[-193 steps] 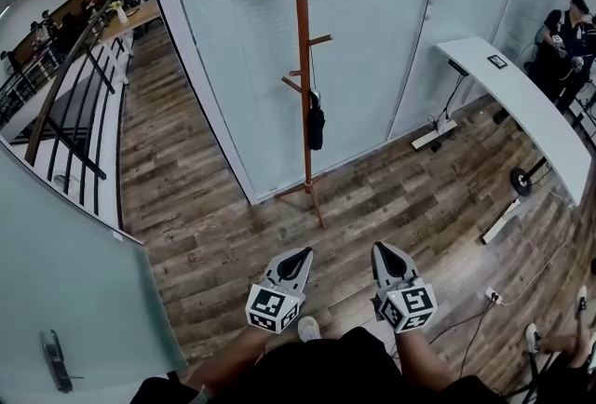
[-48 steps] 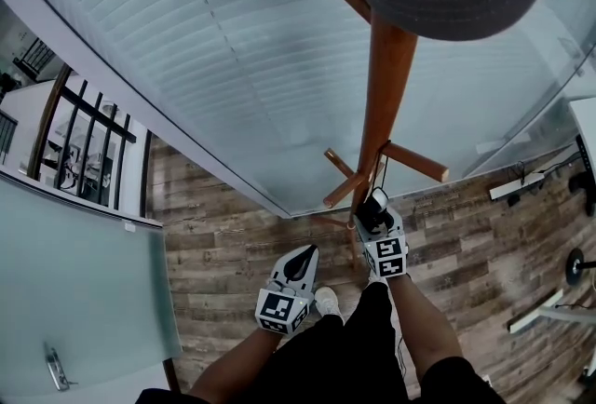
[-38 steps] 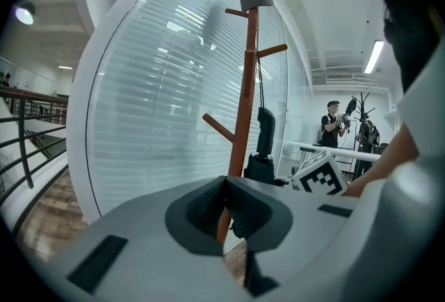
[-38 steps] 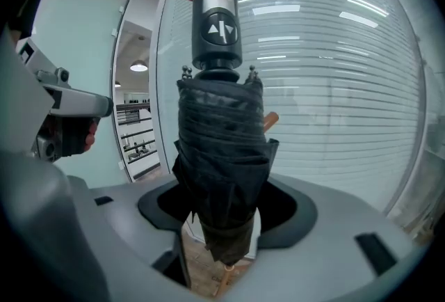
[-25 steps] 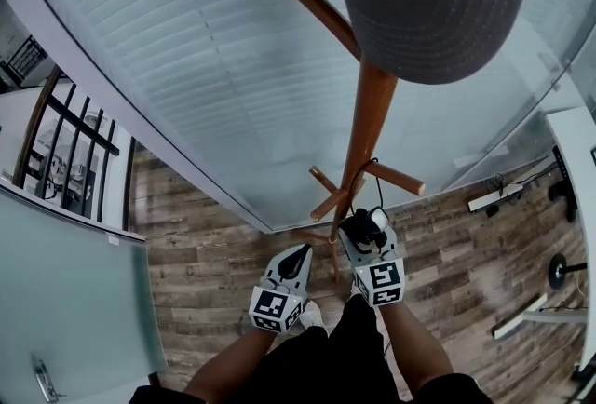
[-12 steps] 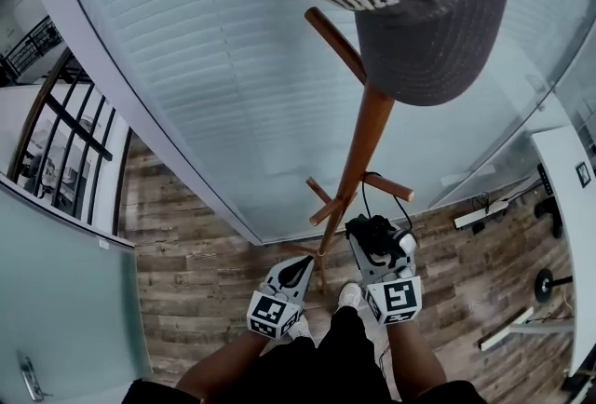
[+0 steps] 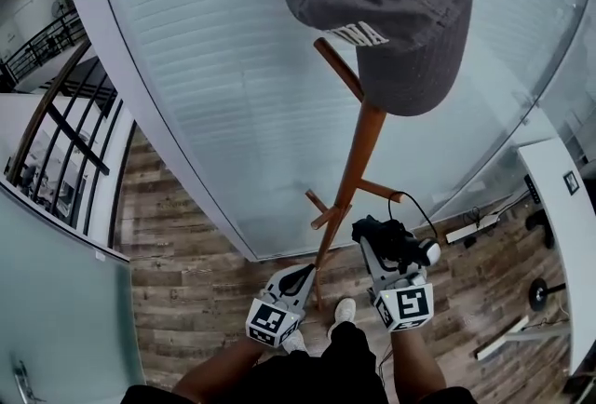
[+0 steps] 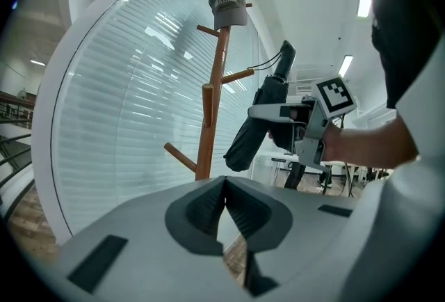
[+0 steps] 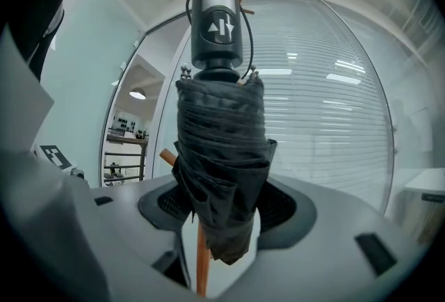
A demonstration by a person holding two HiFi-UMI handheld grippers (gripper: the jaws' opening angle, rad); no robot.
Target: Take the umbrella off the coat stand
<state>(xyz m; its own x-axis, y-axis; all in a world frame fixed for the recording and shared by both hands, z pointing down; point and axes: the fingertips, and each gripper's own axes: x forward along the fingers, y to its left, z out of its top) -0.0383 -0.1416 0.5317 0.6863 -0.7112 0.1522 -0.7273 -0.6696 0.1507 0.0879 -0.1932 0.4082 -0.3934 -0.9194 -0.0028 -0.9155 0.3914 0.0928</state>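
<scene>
Since the right gripper [image 7: 372, 242] was clamped on the folded umbrella [image 7: 389, 238], held just beside the coat stand [image 7: 358, 160] with its strap [image 7: 420, 208] seemingly round a peg [image 7: 382, 191] tip, I'd have slid it outward, not yanked. The left gripper [image 7: 301, 274] was closed and empty.

We hold the folded black umbrella [image 9: 221, 175] upright in the middle of the frame. Our right gripper [image 9: 221, 213] is closed on its lower cloth, with one of the fingers [image 9: 163, 204] pressing from the left and the other from the right. Its grey handle [image 9: 217, 22], marked with two arrows, stands at top centre, and a thin black cord [image 9: 248, 29] loops beside it. Below the cloth we see a strip of the stand's brown pole [image 9: 201, 269], and a peg [image 9: 167, 155] pokes out at the left. Slatted blinds [image 9: 334, 120] fill the right half, and a doorway [image 9: 128, 147] opens at the left.
</scene>
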